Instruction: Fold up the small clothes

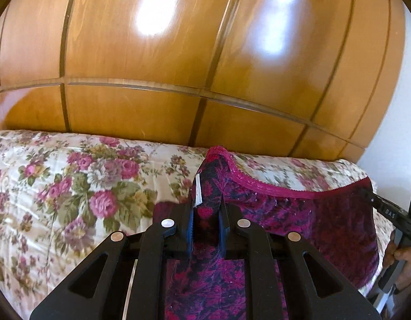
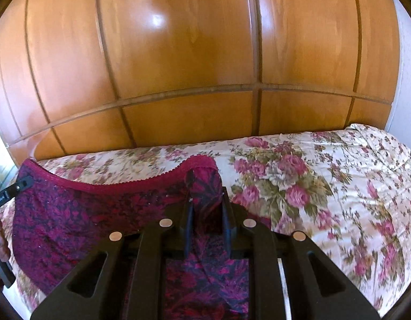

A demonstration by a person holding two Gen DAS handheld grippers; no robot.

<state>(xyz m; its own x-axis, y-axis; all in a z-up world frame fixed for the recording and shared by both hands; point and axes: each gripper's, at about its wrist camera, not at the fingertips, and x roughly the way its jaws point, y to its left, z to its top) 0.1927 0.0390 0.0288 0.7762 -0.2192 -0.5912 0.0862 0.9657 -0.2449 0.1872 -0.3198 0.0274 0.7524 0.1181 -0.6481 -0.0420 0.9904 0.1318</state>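
The floral bedspread [image 1: 58, 186] lies open and unoccupied to the outer side of each gripper, giving wide room to pass low over the bed. Straight ahead, the wooden wardrobe [image 1: 178, 66] rises directly behind the bed's far edge and blocks any forward reach. Between the 2 grippers, the magenta garment [image 1: 299, 213] hangs stretched, closing the middle gap. A white wall [image 1: 387, 133] bounds the right end.

A tall wooden wardrobe [image 1: 178, 53] of glossy orange-brown panels fills the background, with dark grooves between the panels and bright patches of light reflected on them. Below it lies a bed under a cream floral bedspread [image 2: 325, 186], and a white wall [image 1: 387, 149] shows at the right edge.
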